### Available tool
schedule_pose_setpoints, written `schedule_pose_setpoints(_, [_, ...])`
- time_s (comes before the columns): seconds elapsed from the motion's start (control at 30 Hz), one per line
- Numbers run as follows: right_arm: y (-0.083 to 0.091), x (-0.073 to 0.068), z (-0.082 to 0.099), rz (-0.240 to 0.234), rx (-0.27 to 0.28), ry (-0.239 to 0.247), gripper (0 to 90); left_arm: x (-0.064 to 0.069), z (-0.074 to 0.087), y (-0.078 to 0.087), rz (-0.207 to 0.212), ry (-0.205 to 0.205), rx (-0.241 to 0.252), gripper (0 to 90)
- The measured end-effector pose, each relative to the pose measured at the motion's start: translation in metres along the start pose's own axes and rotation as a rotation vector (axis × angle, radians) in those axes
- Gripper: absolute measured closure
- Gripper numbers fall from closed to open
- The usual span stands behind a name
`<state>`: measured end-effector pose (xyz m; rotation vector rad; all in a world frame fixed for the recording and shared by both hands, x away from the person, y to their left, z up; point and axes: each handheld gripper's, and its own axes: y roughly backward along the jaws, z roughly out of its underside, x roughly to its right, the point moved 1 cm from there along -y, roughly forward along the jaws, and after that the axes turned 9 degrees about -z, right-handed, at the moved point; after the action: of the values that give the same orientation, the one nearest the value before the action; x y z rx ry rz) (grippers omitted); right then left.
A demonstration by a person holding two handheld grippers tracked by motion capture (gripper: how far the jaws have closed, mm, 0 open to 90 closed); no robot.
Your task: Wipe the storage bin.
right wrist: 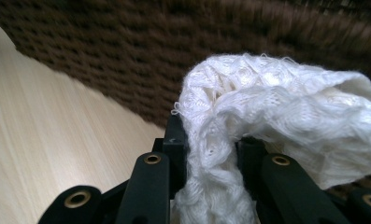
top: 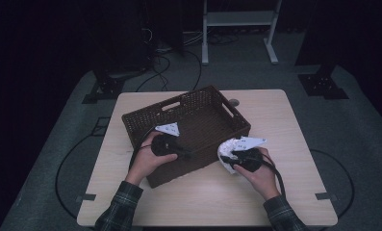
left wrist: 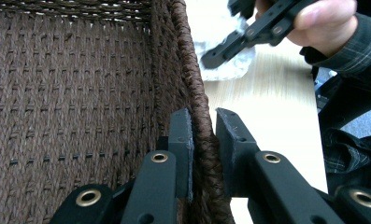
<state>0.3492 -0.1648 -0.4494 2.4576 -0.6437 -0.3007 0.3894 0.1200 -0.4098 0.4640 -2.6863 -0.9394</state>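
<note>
A brown woven basket (top: 198,103) stands on the wooden table (top: 280,120). My left gripper (left wrist: 203,128) is shut on the basket's near rim (left wrist: 206,154), one jaw inside the wall and one outside. In the high view that left gripper (top: 186,155) sits at the basket's front edge. My right gripper (right wrist: 211,135) is shut on a white knitted cloth (right wrist: 276,116), which bulges up and out between its jaws. Seen from above, the right gripper (top: 229,159) holds the cloth (top: 225,148) just outside the basket's near right corner.
The basket's dark side wall (right wrist: 127,51) rises close ahead of the right gripper. Bare tabletop lies to the right and along the near edge. A white stand (top: 239,19) and cables are on the floor beyond the table.
</note>
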Motion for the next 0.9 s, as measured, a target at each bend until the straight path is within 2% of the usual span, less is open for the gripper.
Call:
schedule_pose_setpoints(0.33, [0.009,-0.012,-0.017,-0.001,0.051,0.046,71.5,0.0,0.0,0.0,-0.001,0.002,-0.002,75.9])
schedule_pose_setpoints(0.77, [-0.007,-0.006,-0.008,-0.023,0.018,0.022,71.6,0.001,0.0,-0.001,-0.004,-0.001,-0.003,76.0])
schedule_pose_setpoints(0.9, [-0.014,-0.004,-0.002,-0.022,-0.015,0.017,71.5,0.001,0.0,-0.001,-0.004,0.0,-0.001,76.0])
